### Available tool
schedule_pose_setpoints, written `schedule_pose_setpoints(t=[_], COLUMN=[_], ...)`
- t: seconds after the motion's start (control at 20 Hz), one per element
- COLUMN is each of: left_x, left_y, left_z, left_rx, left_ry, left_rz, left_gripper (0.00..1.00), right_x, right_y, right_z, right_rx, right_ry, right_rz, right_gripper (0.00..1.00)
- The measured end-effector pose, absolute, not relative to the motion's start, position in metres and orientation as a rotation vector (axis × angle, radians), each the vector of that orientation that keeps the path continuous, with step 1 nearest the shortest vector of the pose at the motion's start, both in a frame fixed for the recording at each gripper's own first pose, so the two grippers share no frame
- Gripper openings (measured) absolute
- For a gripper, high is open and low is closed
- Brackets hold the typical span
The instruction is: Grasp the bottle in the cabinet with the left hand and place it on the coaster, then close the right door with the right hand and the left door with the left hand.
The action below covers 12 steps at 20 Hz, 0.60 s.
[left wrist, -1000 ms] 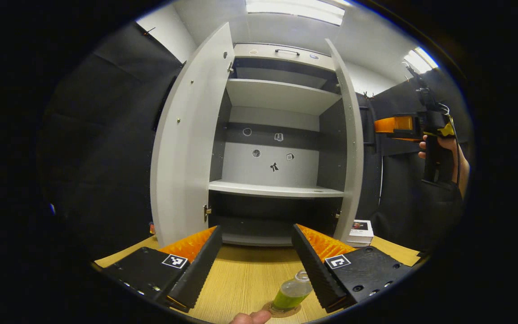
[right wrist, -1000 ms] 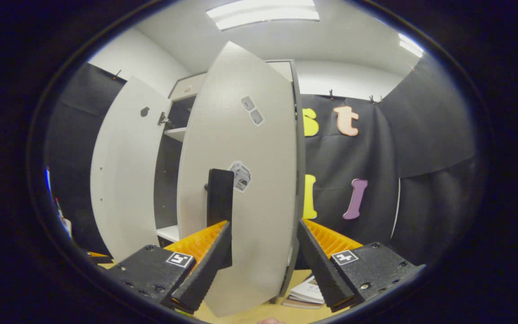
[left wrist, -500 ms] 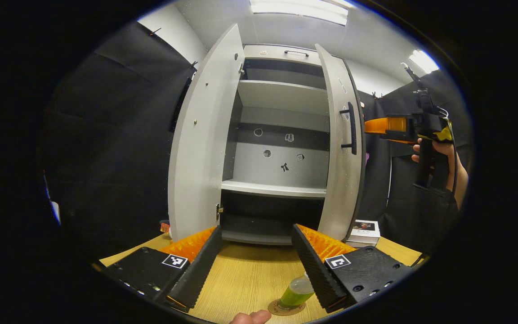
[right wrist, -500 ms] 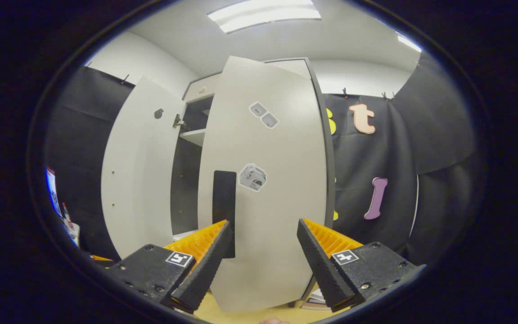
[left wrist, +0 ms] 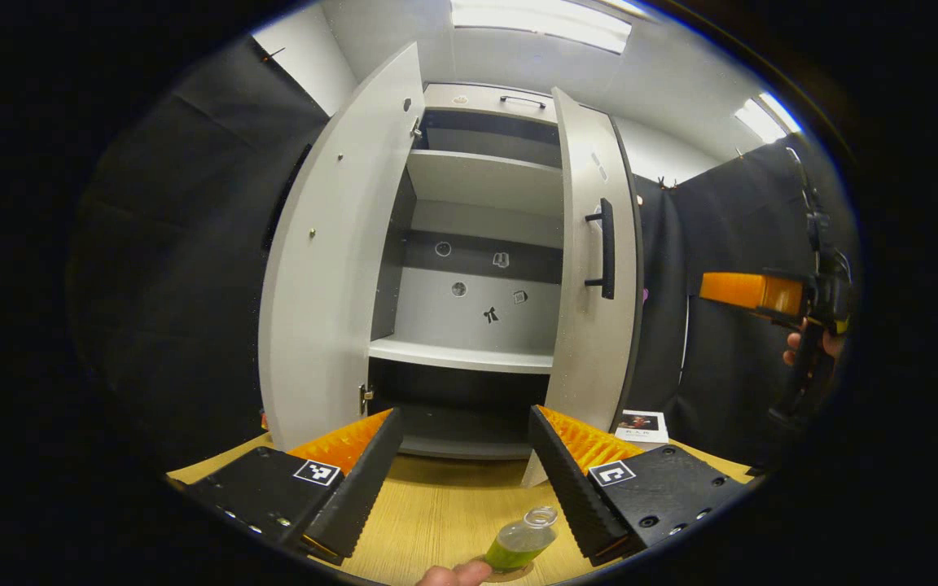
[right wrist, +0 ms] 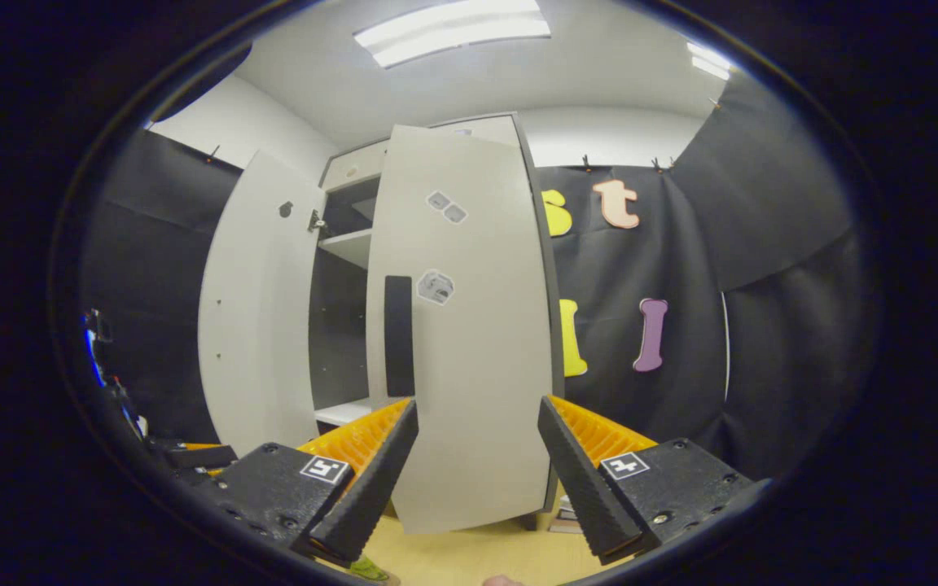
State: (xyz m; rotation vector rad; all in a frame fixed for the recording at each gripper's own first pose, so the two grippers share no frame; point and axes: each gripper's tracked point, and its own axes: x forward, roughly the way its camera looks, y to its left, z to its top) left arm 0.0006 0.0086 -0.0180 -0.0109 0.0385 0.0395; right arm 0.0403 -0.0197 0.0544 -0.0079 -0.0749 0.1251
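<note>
Both claws gaping, left claw (left wrist: 461, 480) above bottle (left wrist: 520, 540), right claw (right wrist: 477, 468) facing right door (right wrist: 469, 342)

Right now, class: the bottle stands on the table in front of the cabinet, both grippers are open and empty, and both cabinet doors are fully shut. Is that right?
Not quite. The doors are not shut: in the left gripper view the left door stands wide open and the right door is only partly swung in, with shelves visible between. The bottle is on the table, and the left gripper and right gripper are open and empty.
</note>
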Motion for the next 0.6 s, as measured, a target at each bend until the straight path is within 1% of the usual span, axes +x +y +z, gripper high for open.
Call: schedule_pose_setpoints(t=[0.05, 0.1, 0.15, 0.2, 0.25, 0.3, 0.35, 0.4, 0.45, 0.5, 0.55, 0.6], left_x=[0.003, 0.005, 0.006, 0.007, 0.008, 0.008, 0.007, 0.006, 0.004, 0.002, -0.002, -0.008], left_y=[0.006, 0.004, 0.003, 0.002, 0.001, 0.002, 0.004, 0.008, 0.014, 0.021, 0.031, 0.046], left_z=[-0.017, -0.016, -0.014, -0.013, -0.012, -0.011, -0.010, -0.007, -0.001, 0.003, 0.003, 0.002], left_rx=[-0.020, -0.031, -0.042, -0.049, -0.052, -0.049, -0.046, -0.045, -0.051, -0.058, -0.061, -0.057], left_ry=[0.039, 0.036, 0.031, 0.028, 0.025, 0.024, 0.023, 0.013, -0.007, -0.024, -0.024, -0.013], left_rz=[0.032, 0.026, 0.020, 0.015, 0.012, 0.013, 0.018, 0.026, 0.039, 0.053, 0.076, 0.109], left_gripper=[0.95, 0.99, 0.95, 0.95, 1.00, 1.00, 0.95, 1.00, 0.95, 0.95, 0.95, 0.95], right_x=[0.035, 0.032, 0.027, 0.024, 0.021, 0.019, 0.017, 0.016, 0.016, 0.016, 0.017, 0.018], right_y=[-0.025, -0.029, -0.031, -0.033, -0.038, -0.045, -0.051, -0.051, -0.048, -0.047, -0.044, -0.040], right_z=[0.045, 0.035, 0.022, 0.010, -0.002, -0.014, -0.025, -0.029, -0.030, -0.029, -0.028, -0.029], right_rx=[0.008, 0.020, 0.025, 0.023, 0.011, -0.010, -0.034, -0.048, -0.056, -0.058, -0.057, -0.057], right_ry=[-0.069, -0.063, -0.055, -0.052, -0.046, -0.030, -0.008, 0.004, 0.009, 0.007, 0.001, -0.004], right_rz=[0.106, 0.088, 0.075, 0.063, 0.040, 0.009, -0.015, -0.020, -0.015, -0.011, -0.005, 0.003], right_gripper=[0.97, 0.97, 0.97, 0.97, 0.98, 0.93, 0.93, 0.98, 0.98, 0.94, 0.98, 0.98])
